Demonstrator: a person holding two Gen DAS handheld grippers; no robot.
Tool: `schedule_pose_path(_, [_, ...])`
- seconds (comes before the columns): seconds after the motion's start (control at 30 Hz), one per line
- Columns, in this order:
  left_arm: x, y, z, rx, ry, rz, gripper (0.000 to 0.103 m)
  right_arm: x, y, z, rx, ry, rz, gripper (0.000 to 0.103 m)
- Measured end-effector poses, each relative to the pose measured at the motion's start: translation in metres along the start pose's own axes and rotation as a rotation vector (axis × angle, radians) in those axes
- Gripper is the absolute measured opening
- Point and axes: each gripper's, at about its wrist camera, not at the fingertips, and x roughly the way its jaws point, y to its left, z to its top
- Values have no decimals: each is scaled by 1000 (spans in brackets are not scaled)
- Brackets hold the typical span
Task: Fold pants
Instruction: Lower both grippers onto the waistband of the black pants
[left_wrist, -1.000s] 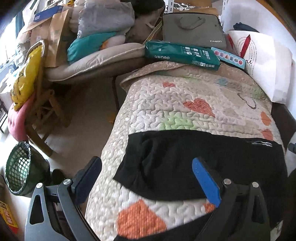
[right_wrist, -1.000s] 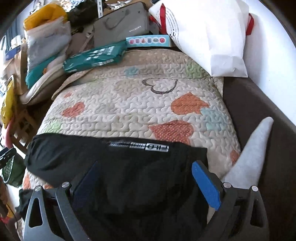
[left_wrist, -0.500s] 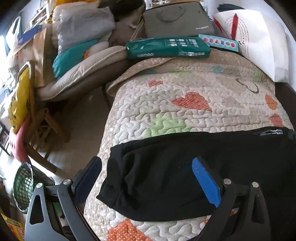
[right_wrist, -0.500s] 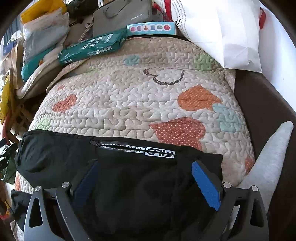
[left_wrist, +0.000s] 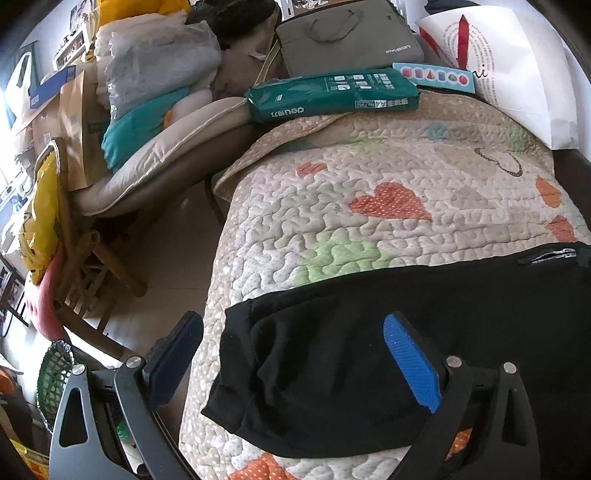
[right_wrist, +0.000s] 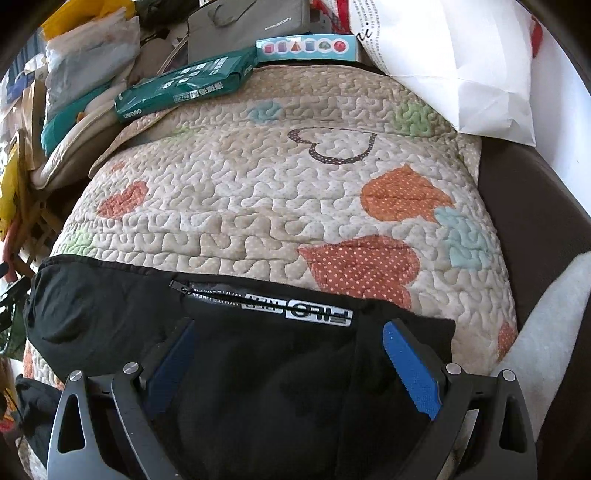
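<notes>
The black pants (left_wrist: 369, 350) lie folded in a band across the near part of a quilted bedspread with hearts (left_wrist: 369, 221). My left gripper (left_wrist: 291, 354) is open and empty, held over the pants' left end near the bed's left edge. In the right wrist view the pants (right_wrist: 110, 314) show a zip pocket with a white logo strip (right_wrist: 295, 310). My right gripper (right_wrist: 288, 354) is open and empty over the pants' right part, just below the logo.
A green paper ream (left_wrist: 332, 96), a grey laptop bag (left_wrist: 351, 40) and a white bag (left_wrist: 517, 74) sit at the bed's far end. A cluttered chair (left_wrist: 147, 147) and a green basket (left_wrist: 55, 376) stand left of the bed. A dark bed frame (right_wrist: 535, 221) is at the right.
Both grippers have moved forward and lower toward the pants, which now sit nearer in view. Both jaws stay open and the pants have not visibly shifted on the quilt.
</notes>
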Motion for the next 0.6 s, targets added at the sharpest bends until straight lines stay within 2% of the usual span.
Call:
schedule_pose_path(0.2, [19,13,3,-18,18,1,98,17,3,12,-48,25,16,101])
schedule_pose_path(0.47, [60,60,13,-211,105,-98,98,40,14,25,-123,68,77,101])
schedule_pose_path(0.6, [79,62,15,-225,154,-152,98,49,18,29,-144,99,128,101])
